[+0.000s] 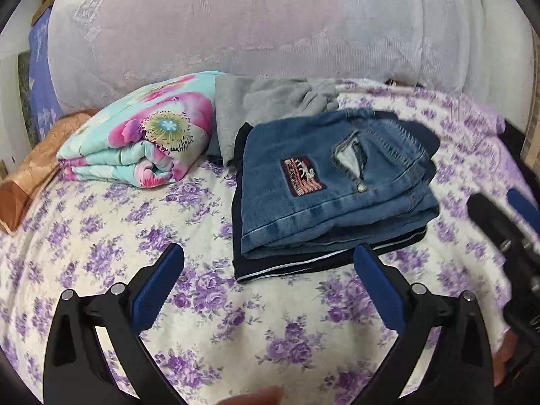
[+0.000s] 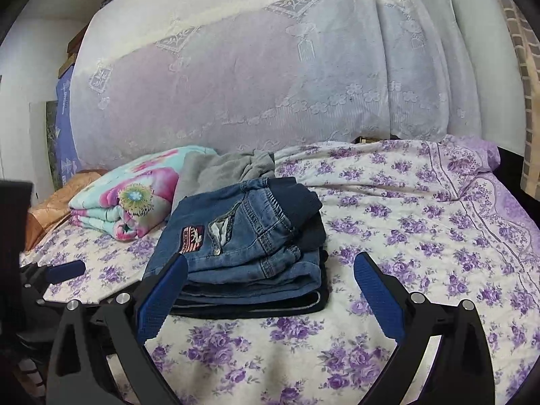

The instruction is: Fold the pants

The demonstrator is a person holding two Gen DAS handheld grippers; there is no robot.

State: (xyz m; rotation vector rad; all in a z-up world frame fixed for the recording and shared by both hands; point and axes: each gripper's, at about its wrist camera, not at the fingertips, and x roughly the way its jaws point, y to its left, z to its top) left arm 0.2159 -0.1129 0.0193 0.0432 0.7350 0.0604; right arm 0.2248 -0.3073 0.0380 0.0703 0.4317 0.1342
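the jeans (image 1: 334,185) lie folded into a thick square on the bed (image 1: 111,236), resting on top of a dark folded garment (image 1: 270,270) whose white-striped edge sticks out at the near side. in the left wrist view the stack sits at about 1 o'clock from the left tongs (image 1: 268,270), just beyond the tips. these tongs are spread wide apart and hold nothing. in the right wrist view the stack lies at 11 o'clock from the right tongs (image 2: 270,280), also spread wide and holding nothing, with the left finger's blue pad (image 2: 162,300) overlapping the stack's near corner; contact cannot be told. a red patch (image 1: 303,177) shows on the top denim face. behind the stack at 12 o'clock lies a crumpled grey garment (image 1: 270,101), and at 10 o'clock a folded floral blanket (image 1: 141,138). a white lace curtain (image 1: 270,23) hangs behind the bed.
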